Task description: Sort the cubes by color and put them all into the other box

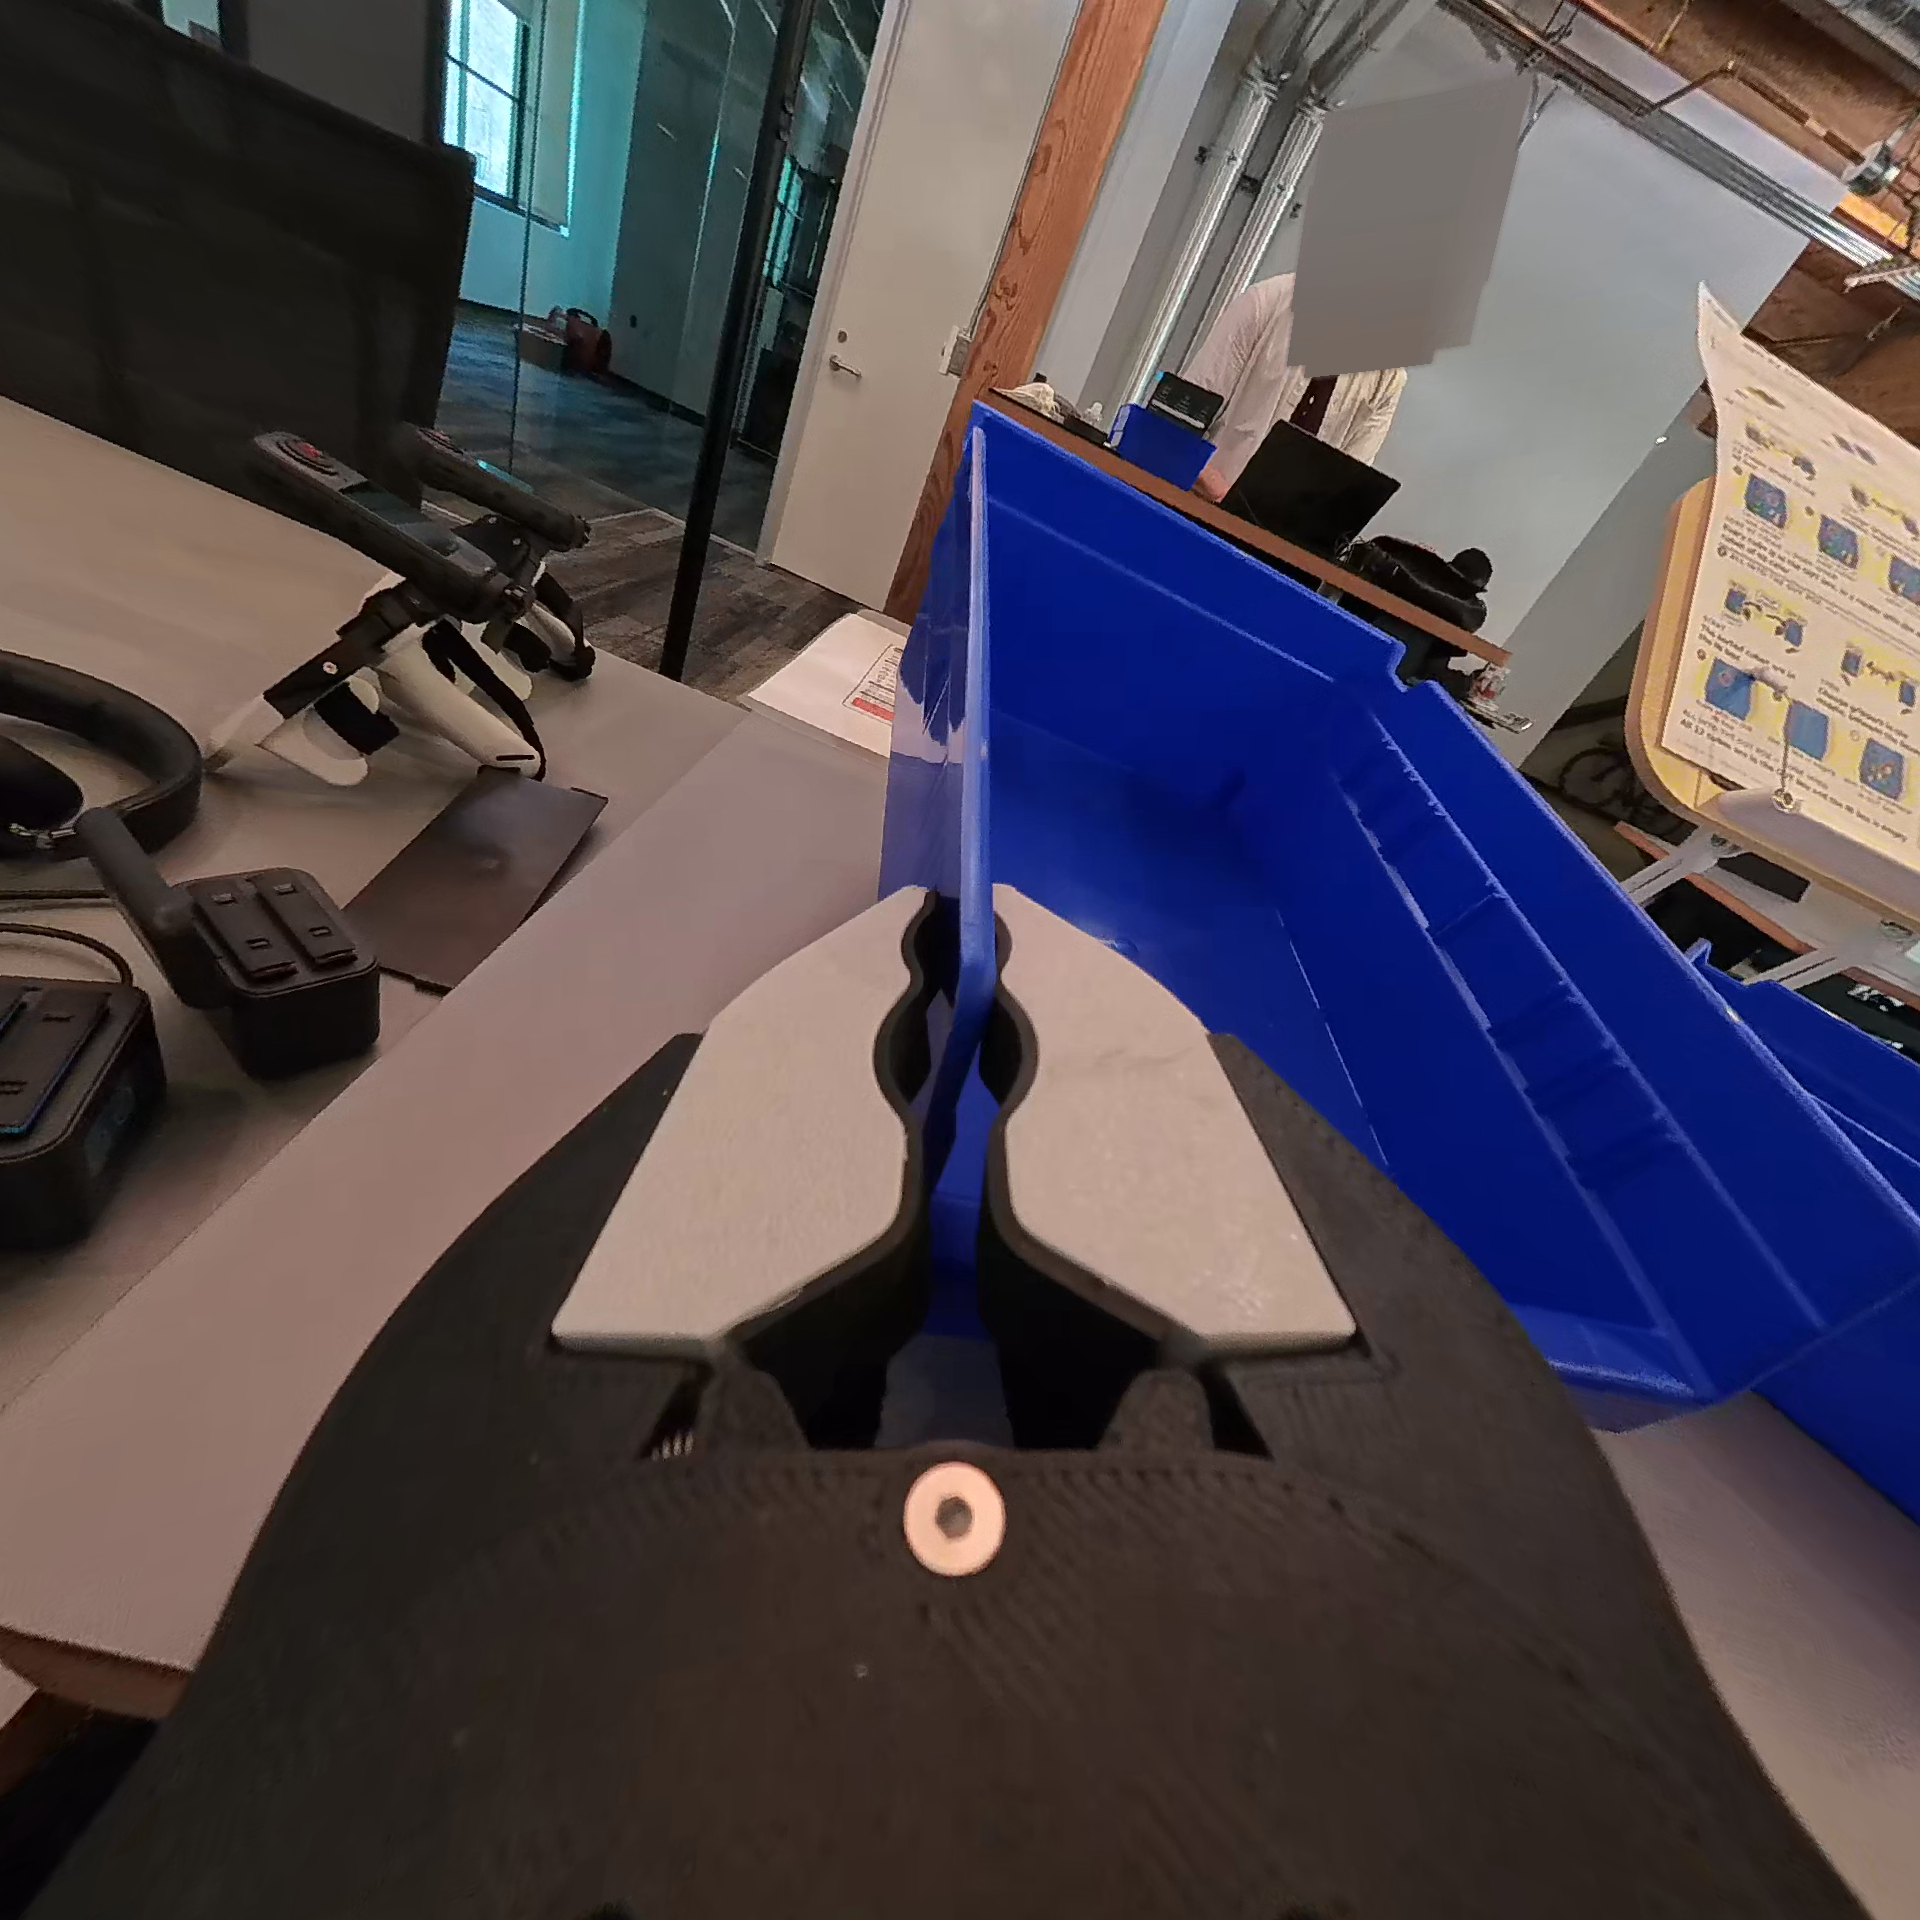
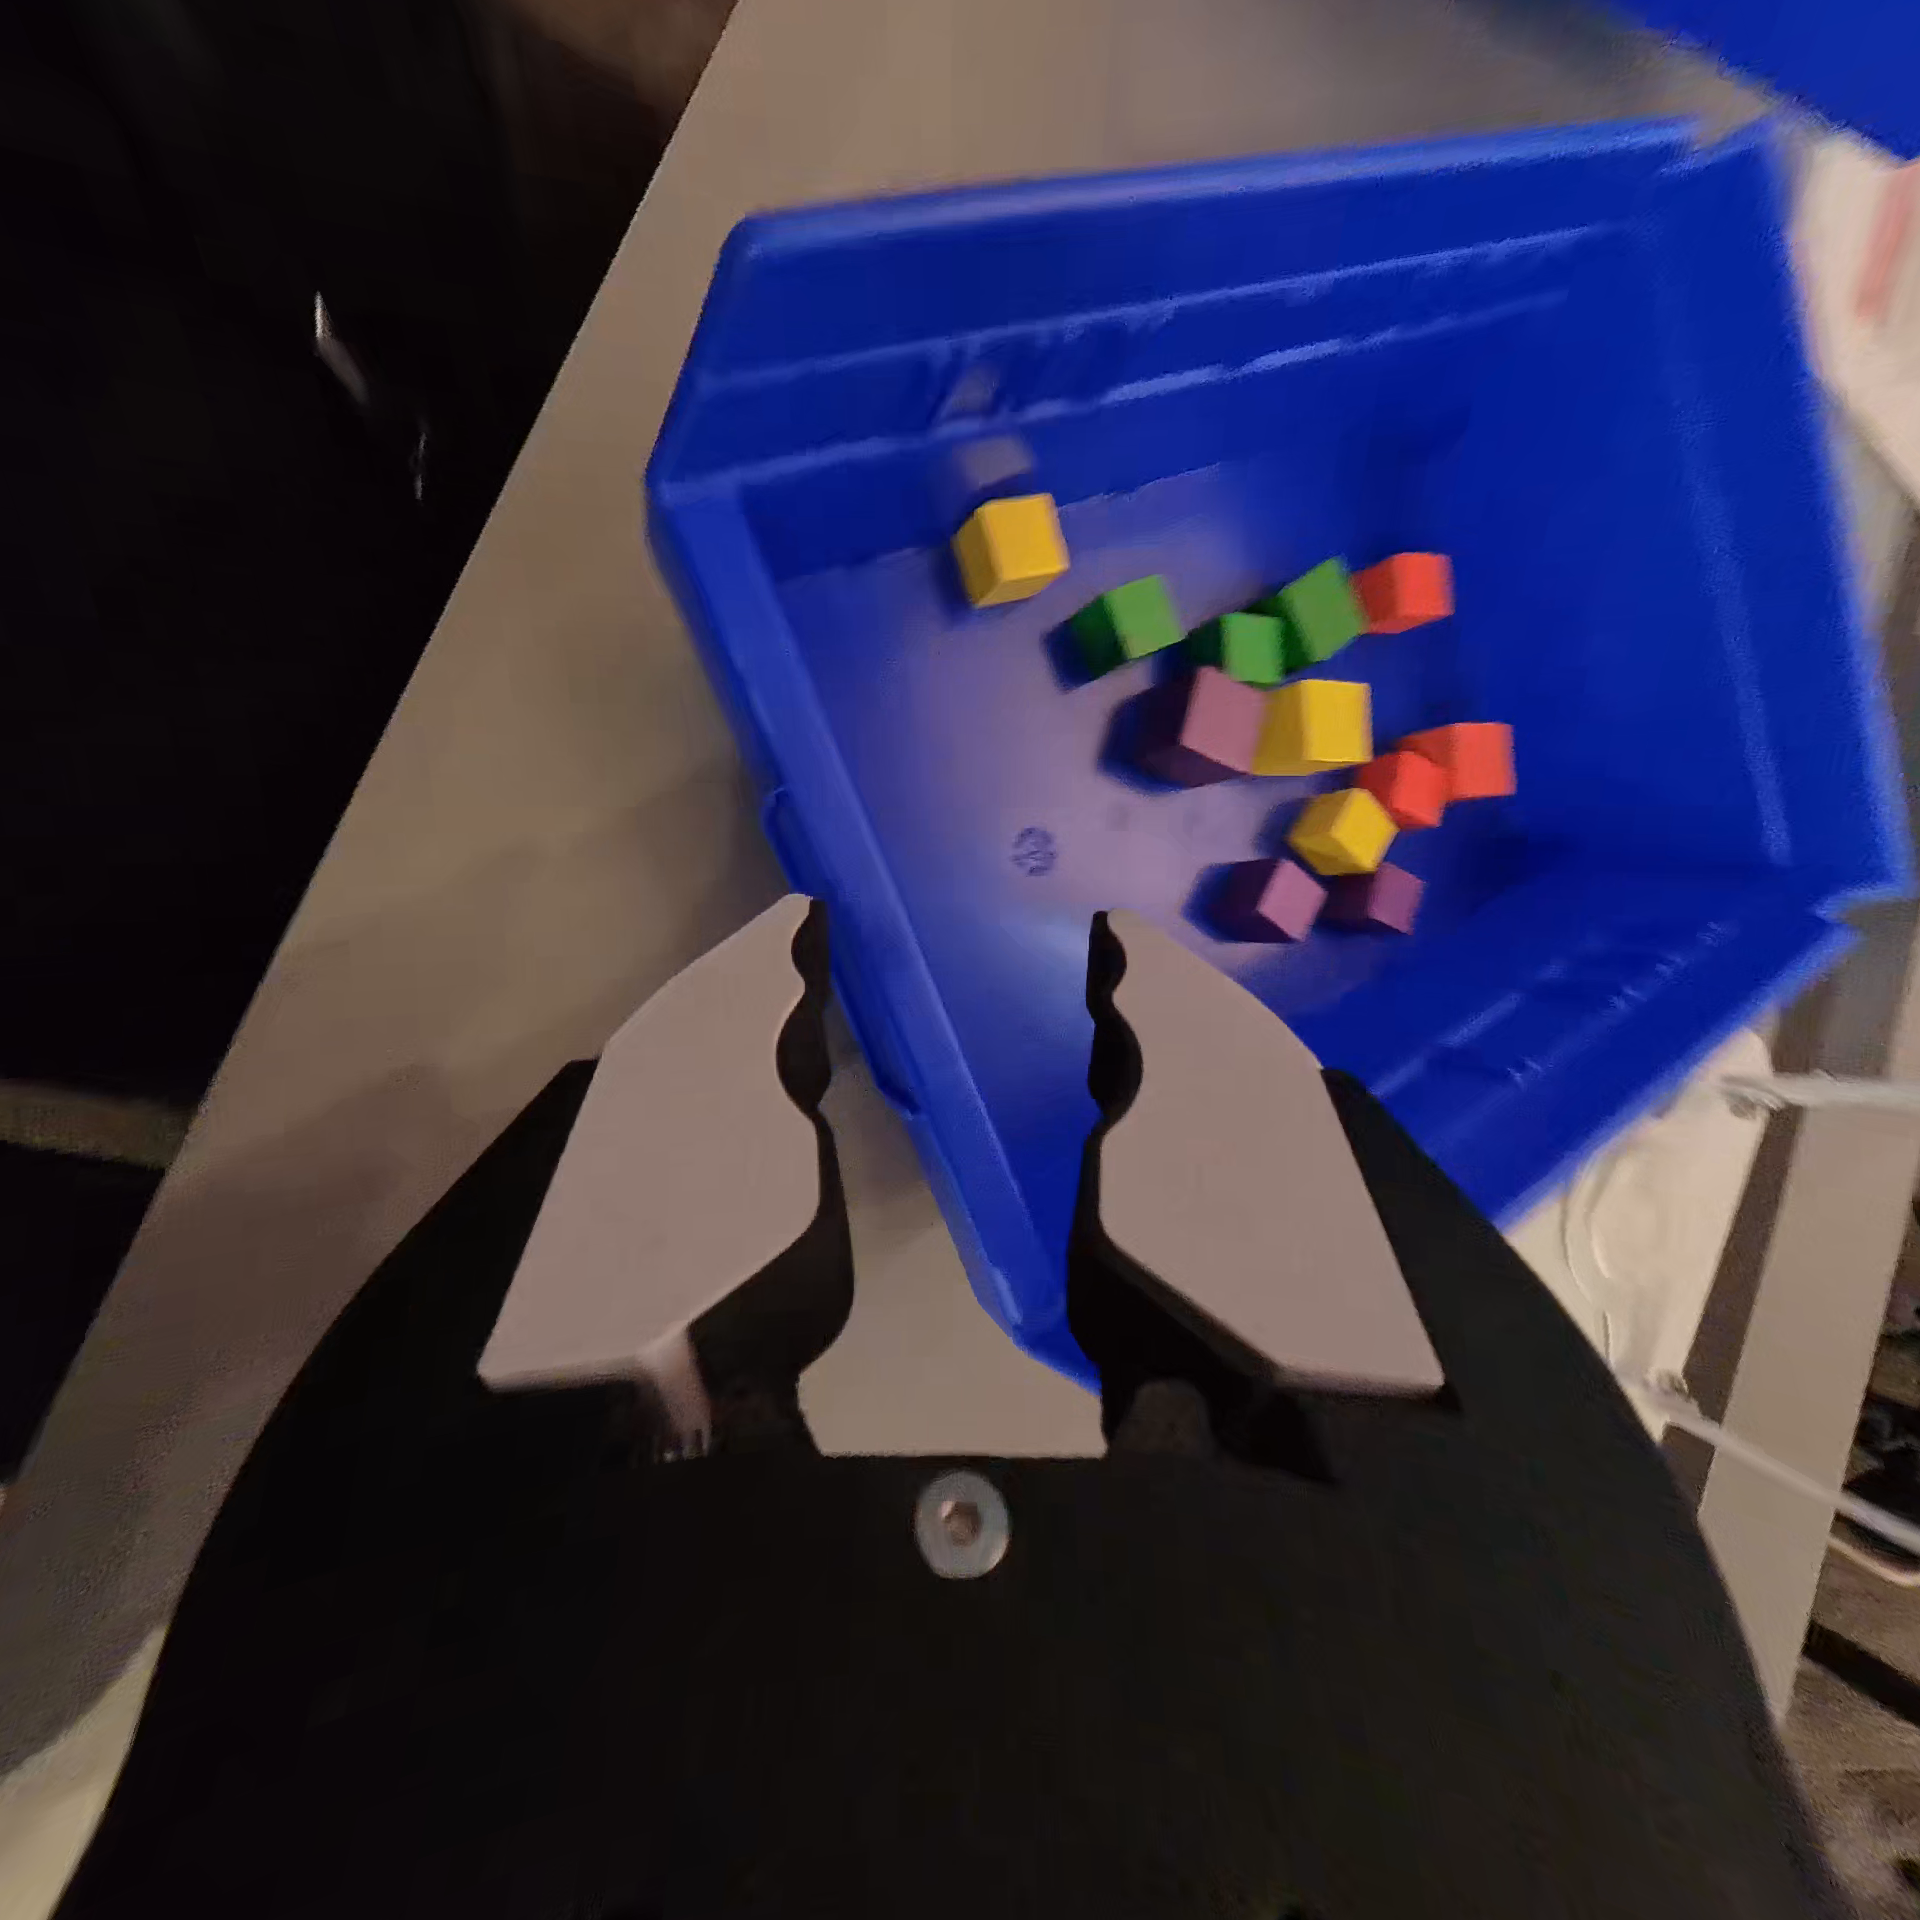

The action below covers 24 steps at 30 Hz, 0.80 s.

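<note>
Cubes (image 2: 1273, 717) in box (image 2: 904, 1039), wall between right jaws

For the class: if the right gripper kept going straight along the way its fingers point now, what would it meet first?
Probably the near wall of the blue box holding the cubes: the open right gripper already straddles it. Beyond lies the bare box floor; the purple cubes sit off to the right. Blur makes depth uncertain.

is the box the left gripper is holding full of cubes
No, the left gripper is shut on the wall of a blue box whose visible inside is bare, with no cubes in it.
</note>
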Motion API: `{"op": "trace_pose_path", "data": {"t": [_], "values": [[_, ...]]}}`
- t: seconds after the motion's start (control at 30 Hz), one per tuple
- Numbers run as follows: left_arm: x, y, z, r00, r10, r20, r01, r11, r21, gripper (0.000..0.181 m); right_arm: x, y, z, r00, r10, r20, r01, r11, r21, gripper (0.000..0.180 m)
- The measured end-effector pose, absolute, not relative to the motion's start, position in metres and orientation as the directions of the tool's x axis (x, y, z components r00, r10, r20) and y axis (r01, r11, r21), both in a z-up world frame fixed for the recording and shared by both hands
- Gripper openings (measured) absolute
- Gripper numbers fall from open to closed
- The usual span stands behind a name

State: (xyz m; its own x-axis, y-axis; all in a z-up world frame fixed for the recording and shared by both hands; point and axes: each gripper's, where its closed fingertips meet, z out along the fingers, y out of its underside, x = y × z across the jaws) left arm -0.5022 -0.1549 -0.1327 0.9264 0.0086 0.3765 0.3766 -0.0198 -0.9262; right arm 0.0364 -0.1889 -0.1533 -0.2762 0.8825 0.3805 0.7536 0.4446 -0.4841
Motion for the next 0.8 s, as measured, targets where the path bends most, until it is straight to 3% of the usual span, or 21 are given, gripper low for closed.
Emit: {"op": "trace_pose_path", "data": {"t": [0.2, 0.3, 0.8], "values": [[-0.5, -0.158, -0.128, 0.926, 0.003, 0.378, 0.378, -0.008, -0.926, 0.004, 0.032, -0.19, -0.203, -0.475, 0.84, 0.263, 0.789, 0.538, -0.296, 0.036], [-0.501, -0.159, -0.128, 0.924, 0.003, 0.381, 0.381, -0.007, -0.924, 0.004, 0.031, -0.198, -0.206, -0.521, 0.83, 0.2, 0.776, 0.558, -0.294, 0.022], [-0.517, -0.168, -0.127, 0.921, 0.038, 0.388, 0.388, 0.027, -0.921, 0.004, -0.023, -0.177, -0.206, -0.5, 0.843, 0.2, 0.783, 0.538, -0.312, 0.02]]}}
